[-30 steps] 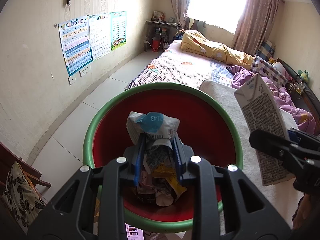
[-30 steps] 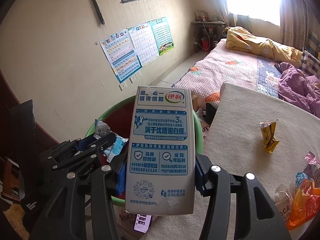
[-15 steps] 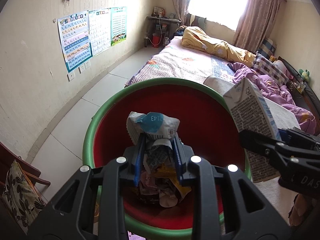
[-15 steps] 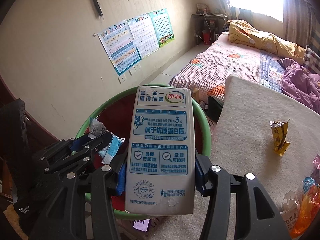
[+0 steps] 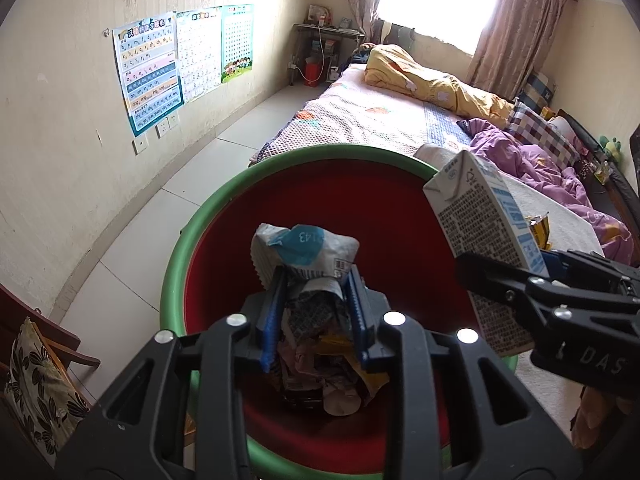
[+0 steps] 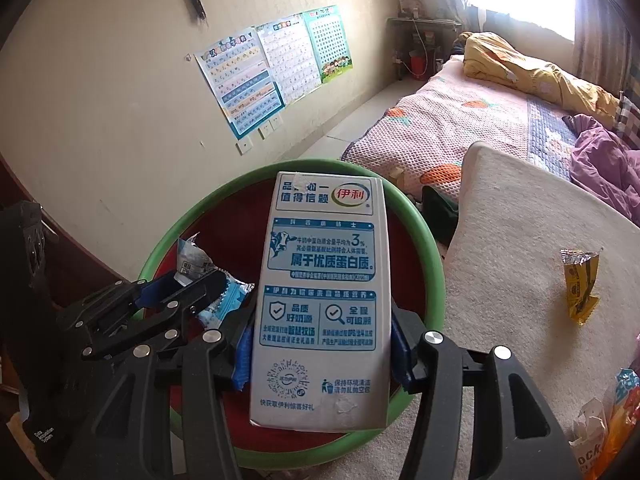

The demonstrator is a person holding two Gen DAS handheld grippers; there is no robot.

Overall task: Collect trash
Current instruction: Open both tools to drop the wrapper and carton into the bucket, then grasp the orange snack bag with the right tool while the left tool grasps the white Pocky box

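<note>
A red bin with a green rim [image 5: 176, 280] [image 6: 428, 248] stands below both grippers. My left gripper [image 5: 316, 280] [image 6: 184, 284] hangs over the bin's inside. A crumpled white-and-blue wrapper [image 5: 304, 248] [image 6: 192, 260] stands between its blue pads, which still touch it while the jaws are opening. My right gripper [image 6: 322, 344] [image 5: 516, 272] holds a white-and-blue milk carton [image 6: 324, 272] [image 5: 476, 216] upright over the bin's right rim. Its jaws are opening slightly, with the pads still against the carton's sides.
Crumpled trash [image 5: 328, 380] lies at the bin's bottom. A beige mat [image 6: 520, 240] to the right carries a yellow wrapper [image 6: 578, 284] and more wrappers [image 6: 608, 420] at its near edge. Beyond is a bed [image 5: 380, 120]. A cushioned chair [image 5: 36, 376] stands at the left.
The right gripper has carried the carton leftward and a little down, from beside the bin to over its right rim. The left pads stand slightly wider around the wrapper.
</note>
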